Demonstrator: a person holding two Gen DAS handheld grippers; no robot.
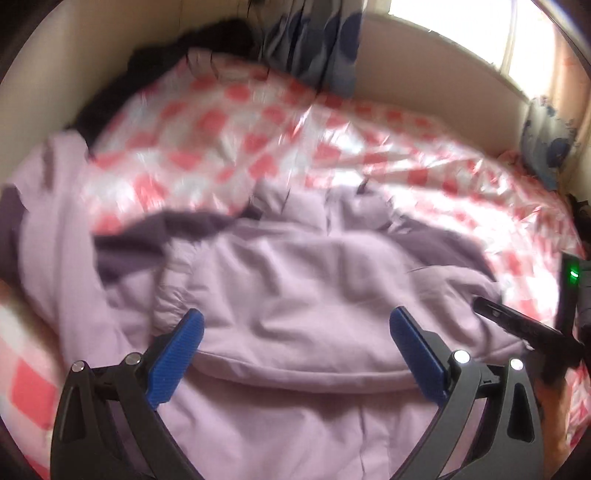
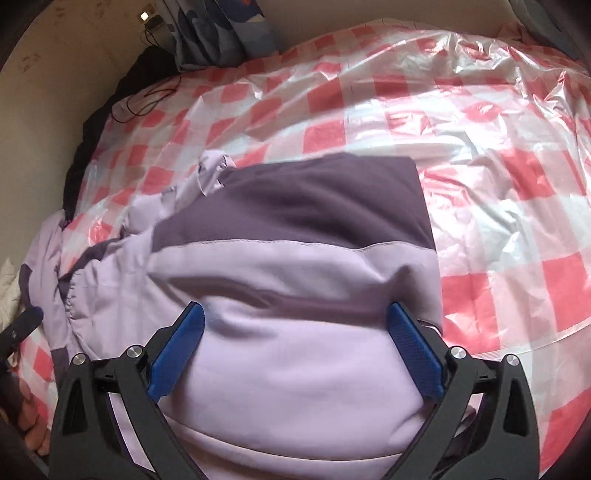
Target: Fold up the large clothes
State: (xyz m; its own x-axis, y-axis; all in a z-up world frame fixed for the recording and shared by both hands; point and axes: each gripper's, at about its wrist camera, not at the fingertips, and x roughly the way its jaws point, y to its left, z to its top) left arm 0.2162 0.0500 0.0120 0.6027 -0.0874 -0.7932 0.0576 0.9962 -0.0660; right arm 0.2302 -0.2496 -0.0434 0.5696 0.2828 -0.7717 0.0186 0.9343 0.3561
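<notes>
A large lilac padded jacket (image 1: pixel 295 295) with dark purple panels lies rumpled on a bed covered by a red-and-white checked plastic sheet (image 1: pixel 229 140). My left gripper (image 1: pixel 295 321) is open, its blue pads wide apart just above the jacket's folded lilac edge. In the right wrist view the jacket (image 2: pixel 295 280) lies with a dark purple band at its far end. My right gripper (image 2: pixel 295 317) is open, jaws spread over a puffed lilac part. The right gripper's black finger (image 1: pixel 517 325) shows at the left view's right edge.
The checked sheet (image 2: pixel 480 166) spreads to the right and far side. A blue patterned curtain (image 1: pixel 314 40) hangs at the wall behind the bed. Dark cloth (image 2: pixel 110 110) and a thin cable lie at the far left corner. A bright window (image 1: pixel 480 33) is at the upper right.
</notes>
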